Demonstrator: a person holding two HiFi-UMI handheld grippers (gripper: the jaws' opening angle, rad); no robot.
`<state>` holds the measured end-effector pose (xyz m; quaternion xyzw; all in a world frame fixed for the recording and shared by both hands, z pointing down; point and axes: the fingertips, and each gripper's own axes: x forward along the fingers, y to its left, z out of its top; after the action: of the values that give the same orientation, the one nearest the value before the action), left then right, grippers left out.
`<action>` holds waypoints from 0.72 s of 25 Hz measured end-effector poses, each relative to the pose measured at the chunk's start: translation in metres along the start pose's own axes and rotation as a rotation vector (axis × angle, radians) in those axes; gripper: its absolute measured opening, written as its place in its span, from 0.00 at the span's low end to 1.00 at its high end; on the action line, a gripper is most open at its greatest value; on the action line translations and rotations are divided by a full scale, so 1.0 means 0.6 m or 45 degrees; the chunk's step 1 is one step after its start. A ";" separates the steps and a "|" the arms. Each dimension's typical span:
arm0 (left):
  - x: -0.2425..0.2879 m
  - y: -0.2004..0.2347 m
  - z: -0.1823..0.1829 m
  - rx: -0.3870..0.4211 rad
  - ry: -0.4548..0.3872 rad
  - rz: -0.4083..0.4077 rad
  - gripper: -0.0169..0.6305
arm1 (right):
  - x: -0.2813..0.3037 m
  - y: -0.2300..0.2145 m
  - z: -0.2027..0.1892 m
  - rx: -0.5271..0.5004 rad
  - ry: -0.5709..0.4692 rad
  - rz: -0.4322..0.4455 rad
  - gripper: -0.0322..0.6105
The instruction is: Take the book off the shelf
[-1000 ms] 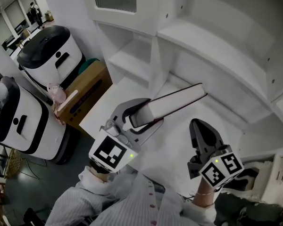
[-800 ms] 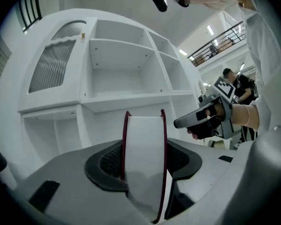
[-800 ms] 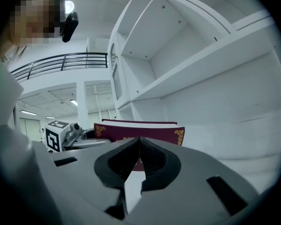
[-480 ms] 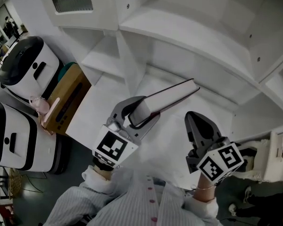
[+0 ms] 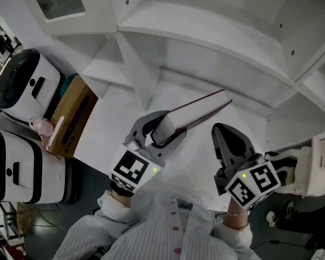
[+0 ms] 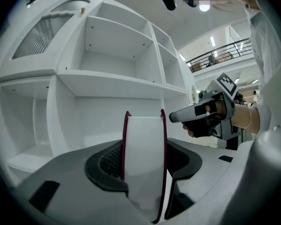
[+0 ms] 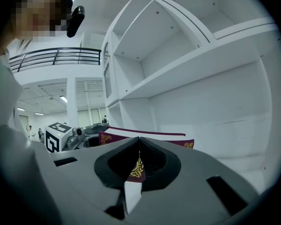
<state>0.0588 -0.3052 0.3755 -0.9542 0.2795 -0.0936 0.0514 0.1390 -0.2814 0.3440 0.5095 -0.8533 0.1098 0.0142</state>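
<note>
Clamping one end of the maroon-covered book [image 5: 200,108], the left gripper [image 5: 165,130] holds it level before the white shelf [image 5: 206,37]. Just beside it, the right gripper [image 5: 221,131] has its jaws pressed together, empty.

book [image 5: 201,108] — in left gripper [image 5: 163,128], shelf [image 5: 216,37] behind

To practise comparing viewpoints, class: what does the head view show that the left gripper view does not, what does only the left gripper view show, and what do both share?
Only the head view shows the cardboard box and the white machines on the floor beside the unit, and the person's striped shirt.

Only the left gripper view shows the balcony railing and the ceiling lights far behind.

Both show the left gripper clamped on the book, the right gripper beside it, and the white shelves.
</note>
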 end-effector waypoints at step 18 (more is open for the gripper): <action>0.006 -0.010 -0.008 0.004 0.025 -0.011 0.39 | 0.006 -0.002 -0.009 -0.017 0.024 0.018 0.07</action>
<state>0.0638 -0.3025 0.3814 -0.9543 0.2759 -0.1035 0.0499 0.1378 -0.2841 0.3503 0.5025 -0.8574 0.1088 0.0249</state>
